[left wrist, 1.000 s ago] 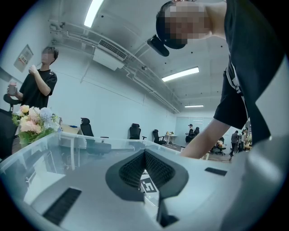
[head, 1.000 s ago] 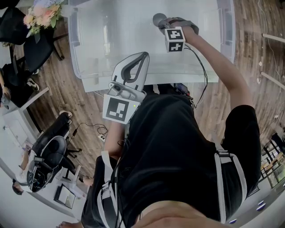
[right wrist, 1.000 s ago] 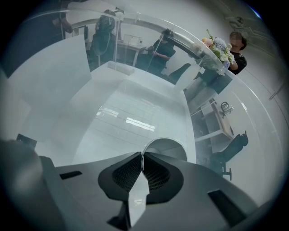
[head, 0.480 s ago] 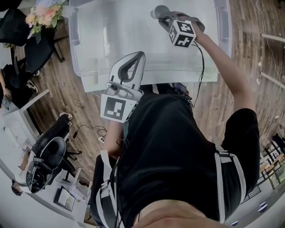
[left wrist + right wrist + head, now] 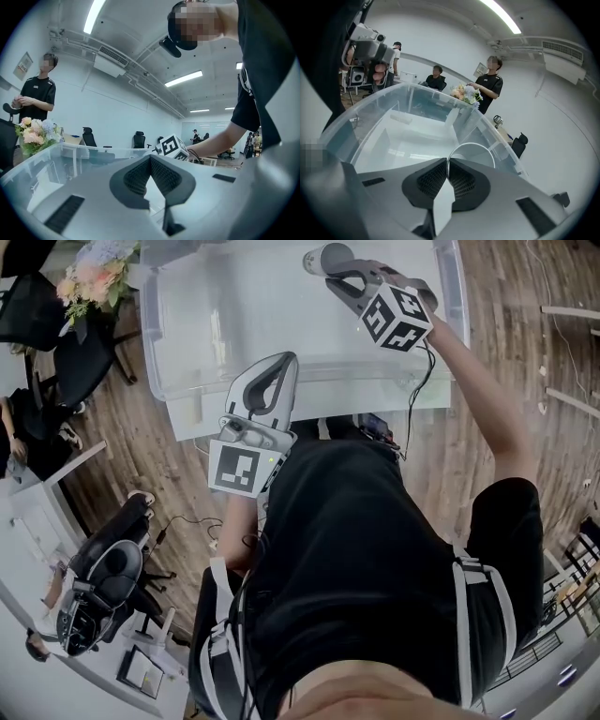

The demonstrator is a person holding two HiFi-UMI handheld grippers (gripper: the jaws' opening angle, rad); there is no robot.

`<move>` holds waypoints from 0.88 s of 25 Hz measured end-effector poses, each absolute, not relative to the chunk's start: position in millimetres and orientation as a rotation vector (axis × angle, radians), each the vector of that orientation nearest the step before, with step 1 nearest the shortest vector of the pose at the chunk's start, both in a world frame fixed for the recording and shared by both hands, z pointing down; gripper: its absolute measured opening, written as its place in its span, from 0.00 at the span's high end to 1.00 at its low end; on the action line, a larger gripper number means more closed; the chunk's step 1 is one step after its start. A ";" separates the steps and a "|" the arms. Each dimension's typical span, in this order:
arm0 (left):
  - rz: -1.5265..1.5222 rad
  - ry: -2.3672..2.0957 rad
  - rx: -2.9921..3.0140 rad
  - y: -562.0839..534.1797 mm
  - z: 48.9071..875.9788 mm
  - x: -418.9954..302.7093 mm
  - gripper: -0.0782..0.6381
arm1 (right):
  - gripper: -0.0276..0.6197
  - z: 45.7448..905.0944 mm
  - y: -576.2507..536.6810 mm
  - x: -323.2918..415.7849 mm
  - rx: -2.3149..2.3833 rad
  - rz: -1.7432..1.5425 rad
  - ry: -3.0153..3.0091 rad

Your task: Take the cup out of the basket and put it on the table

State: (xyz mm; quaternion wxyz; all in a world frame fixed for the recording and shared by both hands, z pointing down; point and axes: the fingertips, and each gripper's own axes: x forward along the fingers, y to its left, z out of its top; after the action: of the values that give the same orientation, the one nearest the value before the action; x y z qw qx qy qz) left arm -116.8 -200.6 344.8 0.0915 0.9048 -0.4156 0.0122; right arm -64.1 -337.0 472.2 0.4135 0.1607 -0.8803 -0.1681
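Jaws of the right gripper (image 5: 447, 161) pinch the rim of the cup (image 5: 474, 153), nearly closed; the left gripper (image 5: 150, 158) is closed, empty. Within the last second the cup has swung toward 12 o'clock over the basket (image 5: 173, 381), so I judge it lifted but not yet carried out.

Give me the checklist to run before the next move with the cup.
1. Right gripper grip on the cup: ok, the jaws are pinched on its rim wall.
2. Cup clear of the clear basket: not ok, in the head view it hangs over the basket's inside.
3. Left gripper out of the way: ok, shut, empty and back at the basket's near side.
4. Free landing spot on the table: cannot tell, no bare table surface can be made out in any view.
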 end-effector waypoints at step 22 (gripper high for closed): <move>0.024 -1.260 2.745 -164.7 318.3 -95.3 0.86 | 0.91 310.2 -218.6 -28.1 0.779 -0.236 -2.690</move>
State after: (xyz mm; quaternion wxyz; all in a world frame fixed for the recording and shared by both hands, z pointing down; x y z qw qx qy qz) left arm -95.3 -164.7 318.3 0.0606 0.9072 -0.4163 0.0079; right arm -28.1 -218.6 310.2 0.1646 0.2734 -0.9441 -0.0829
